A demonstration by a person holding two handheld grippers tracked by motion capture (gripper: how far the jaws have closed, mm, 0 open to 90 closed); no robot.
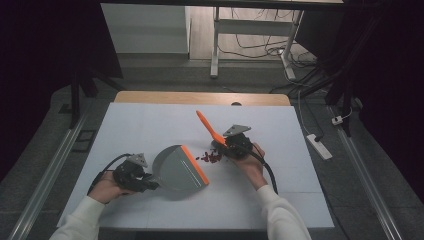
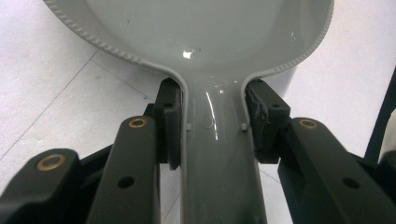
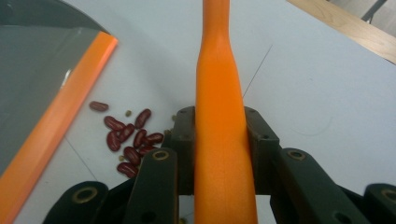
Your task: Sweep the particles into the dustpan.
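Left tool (image 1: 150, 184) pinches our grey dustpan's (image 1: 180, 167) handle, right tool (image 1: 222, 144) clamps the orange brush handle (image 3: 219, 107). Red beans (image 1: 211, 157) lie on the white worktop (image 1: 150, 125) just beside the pan's orange lip; sweeping in seems unfinished.

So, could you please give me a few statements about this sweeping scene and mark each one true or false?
1. The left gripper is shut on the dustpan handle. True.
2. The beans already lie inside the dustpan. False: they lie on the table, just outside its orange edge.
3. The right gripper holds an orange brush handle. True.
4. The dustpan is blue. False: it is grey with an orange edge.
5. The beans are red-brown. True.
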